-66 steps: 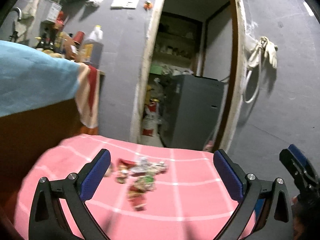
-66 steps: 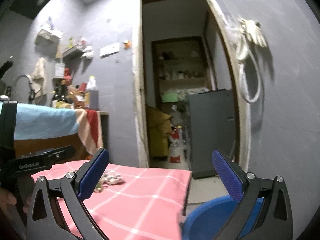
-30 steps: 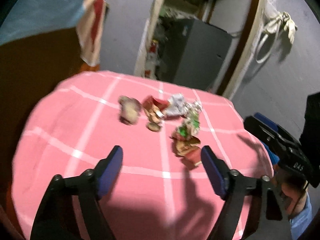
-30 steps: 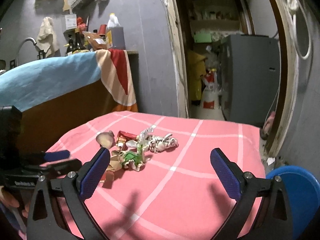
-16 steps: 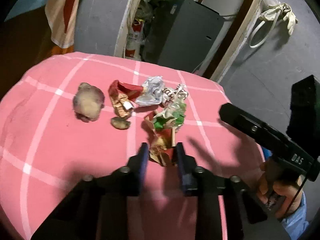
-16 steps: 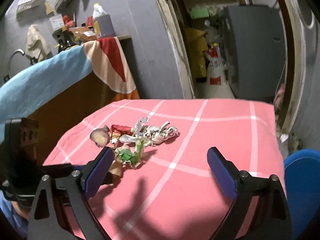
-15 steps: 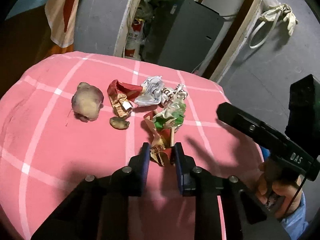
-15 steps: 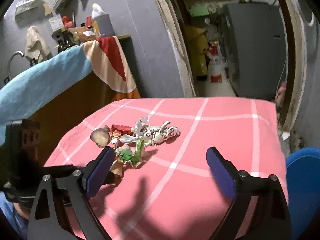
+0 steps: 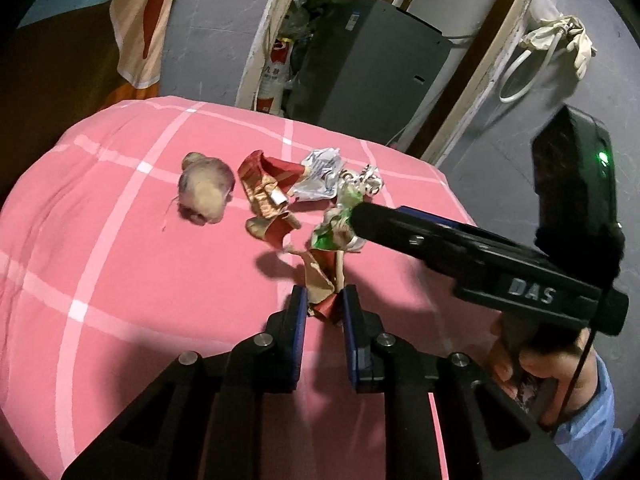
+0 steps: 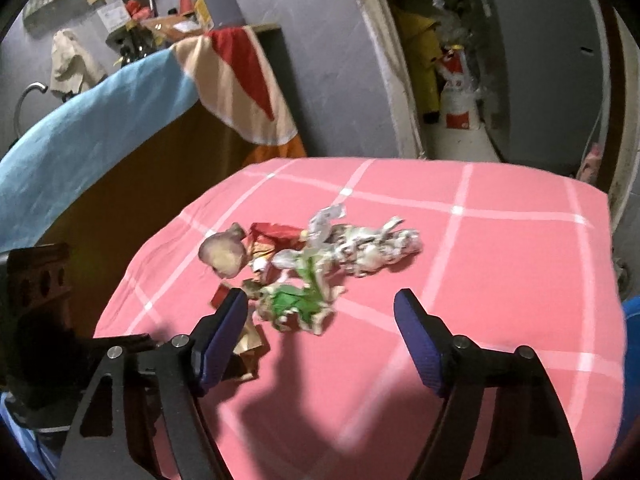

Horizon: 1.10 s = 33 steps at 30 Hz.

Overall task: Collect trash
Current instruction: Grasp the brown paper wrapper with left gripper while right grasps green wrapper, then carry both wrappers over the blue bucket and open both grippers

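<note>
Closing since a second ago, left gripper (image 9: pixel 323 300) now pinches a brown wrapper (image 9: pixel 320 280) at frame centre; right gripper (image 10: pixel 320 316) stays spread.

Pink checked worktop (image 9: pixel 120 280) filling the lower frame; heaped mid-frame on it, crumpled wrappers (image 9: pixel 280 196), silver foil (image 9: pixel 320 174), a brownish lump (image 9: pixel 206 190) at left.
</note>
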Tool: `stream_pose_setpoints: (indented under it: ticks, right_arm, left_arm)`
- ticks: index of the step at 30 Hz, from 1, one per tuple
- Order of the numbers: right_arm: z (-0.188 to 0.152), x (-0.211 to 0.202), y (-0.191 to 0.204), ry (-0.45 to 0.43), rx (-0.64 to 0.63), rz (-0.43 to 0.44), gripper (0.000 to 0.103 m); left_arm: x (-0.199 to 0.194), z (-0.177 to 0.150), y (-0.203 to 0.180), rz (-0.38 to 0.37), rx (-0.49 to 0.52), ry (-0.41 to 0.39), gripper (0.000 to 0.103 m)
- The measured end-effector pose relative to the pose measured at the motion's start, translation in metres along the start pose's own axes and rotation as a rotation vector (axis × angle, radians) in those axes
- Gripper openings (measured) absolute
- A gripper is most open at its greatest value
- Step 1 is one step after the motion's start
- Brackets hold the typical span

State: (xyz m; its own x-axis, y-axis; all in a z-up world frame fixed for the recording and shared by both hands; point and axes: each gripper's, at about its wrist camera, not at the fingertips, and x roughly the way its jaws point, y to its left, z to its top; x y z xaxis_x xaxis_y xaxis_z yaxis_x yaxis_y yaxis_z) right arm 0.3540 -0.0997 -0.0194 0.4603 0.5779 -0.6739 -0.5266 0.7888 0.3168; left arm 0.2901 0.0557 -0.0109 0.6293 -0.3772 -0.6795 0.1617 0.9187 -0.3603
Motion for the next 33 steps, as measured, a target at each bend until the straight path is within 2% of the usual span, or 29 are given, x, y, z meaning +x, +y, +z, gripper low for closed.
stream_pose_setpoints:
  ticks: [5, 10, 15, 18, 24, 29, 32, 33]
  right_arm:
    - [0.004, 0.018, 0.008, 0.066, -0.017, -0.007, 0.058]
    - [0.003, 0.023, 0.006, 0.095, -0.003, -0.001, 0.036]
    - [-0.003, 0.018, 0.007, 0.084, -0.012, -0.006, 0.021]
    - [-0.012, 0.007, 0.008, 0.051, -0.032, -0.033, 0.020]
    - [-0.027, -0.025, 0.000, -0.059, -0.013, -0.034, 0.020]
    - [-0.039, -0.039, -0.008, -0.102, 0.008, -0.032, 0.020]
    - [-0.044, -0.048, -0.015, -0.130, 0.030, -0.026, 0.020]
    - [-0.045, -0.051, -0.016, -0.139, 0.033, -0.028, 0.020]
  left_arm:
    - [-0.001, -0.002, 0.007, 0.032, -0.018, 0.004, 0.002]
    - [-0.002, -0.003, 0.014, 0.014, -0.052, -0.001, 0.002]
    - [-0.006, -0.004, 0.011, 0.029, -0.033, -0.010, 0.002]
    - [-0.008, -0.007, 0.011, 0.039, -0.028, -0.019, 0.002]
    - [-0.012, -0.012, 0.009, 0.043, -0.022, -0.032, 0.002]
    - [-0.012, -0.012, 0.011, 0.051, -0.051, -0.028, 0.003]
    - [-0.011, -0.009, 0.011, 0.042, -0.076, -0.031, 0.013]
    - [-0.011, -0.008, 0.009, 0.043, -0.076, -0.036, 0.023]
